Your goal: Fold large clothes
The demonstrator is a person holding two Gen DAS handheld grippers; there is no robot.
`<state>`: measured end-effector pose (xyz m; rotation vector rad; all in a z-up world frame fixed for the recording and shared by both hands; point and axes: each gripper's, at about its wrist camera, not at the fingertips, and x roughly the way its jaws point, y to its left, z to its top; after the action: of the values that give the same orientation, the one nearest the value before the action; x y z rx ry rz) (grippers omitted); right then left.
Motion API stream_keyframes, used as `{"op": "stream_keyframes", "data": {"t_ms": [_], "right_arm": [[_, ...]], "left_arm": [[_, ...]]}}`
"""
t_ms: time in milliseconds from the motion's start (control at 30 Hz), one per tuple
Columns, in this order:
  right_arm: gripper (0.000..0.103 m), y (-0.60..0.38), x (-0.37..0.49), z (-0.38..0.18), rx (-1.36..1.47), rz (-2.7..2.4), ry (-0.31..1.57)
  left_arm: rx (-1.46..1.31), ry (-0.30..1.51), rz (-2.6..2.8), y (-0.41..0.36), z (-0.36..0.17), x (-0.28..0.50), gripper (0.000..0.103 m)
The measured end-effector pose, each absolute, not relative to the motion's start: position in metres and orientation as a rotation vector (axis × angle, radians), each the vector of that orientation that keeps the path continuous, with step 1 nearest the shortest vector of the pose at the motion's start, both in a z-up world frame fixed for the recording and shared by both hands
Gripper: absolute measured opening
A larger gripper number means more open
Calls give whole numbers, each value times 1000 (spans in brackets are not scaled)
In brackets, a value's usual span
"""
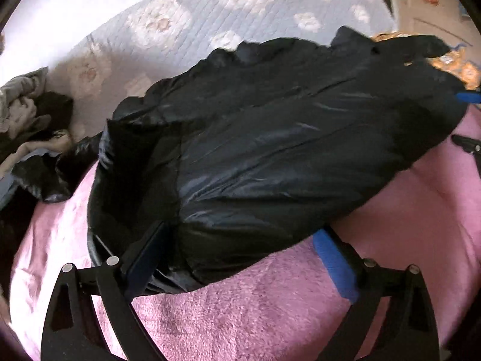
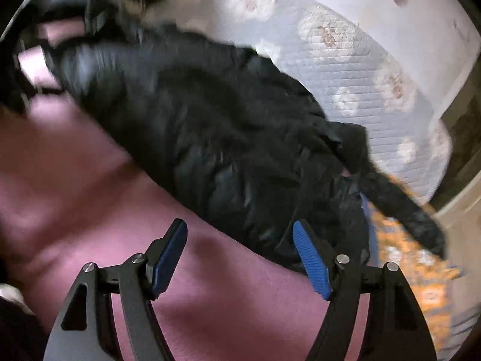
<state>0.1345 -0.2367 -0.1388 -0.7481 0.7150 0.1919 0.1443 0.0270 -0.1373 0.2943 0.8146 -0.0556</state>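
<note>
Across the frame's middle we see a black puffer jacket (image 1: 270, 138) on a pink blanket (image 1: 255, 316); left tongs (image 1: 243, 234) straddle its hem unclenched; right tongs (image 2: 240, 234) gape empty.

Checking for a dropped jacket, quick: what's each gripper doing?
Left gripper: open, jacket edge between its fingers, not pinched.
Right gripper: open, empty.
</note>
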Motion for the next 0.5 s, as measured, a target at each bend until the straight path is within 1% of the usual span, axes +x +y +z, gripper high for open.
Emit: {"op": "stream_keyframes", "data": {"t_ms": [67,100,200,233,267,300,333,367,400,500], "right_arm": [[75,-237,143,-135,-685,132,731],[75,-241,151,-132,-622,97,760],[75,-252,169,-130,-573,21,776],[65,-256,174,-129,-569,-1,773],[55,-264,178,-126,-531,-12,772],[36,-272,181,-121,-475,-3,786],[24,-279,182,-115,-423,11,798],[22,-282,180,-113,-397,29,802],[15,-286,177,-108,-370,62,801],[11,-282,166,-103,-372,101,828]], "left_arm": [[360,798,39,25,-138,144,98],[398,789,99,24,-142,145,101],[392,795,177,39,-144,148,101],[373,799,186,47,-144,148,97],[361,796,198,53,-143,148,77],[347,792,204,61,-143,146,51],[314,797,168,67,-143,144,41],[279,797,140,68,-143,140,13],[251,794,142,73,-141,136,10],[132,842,88,87,-135,124,9]]}}
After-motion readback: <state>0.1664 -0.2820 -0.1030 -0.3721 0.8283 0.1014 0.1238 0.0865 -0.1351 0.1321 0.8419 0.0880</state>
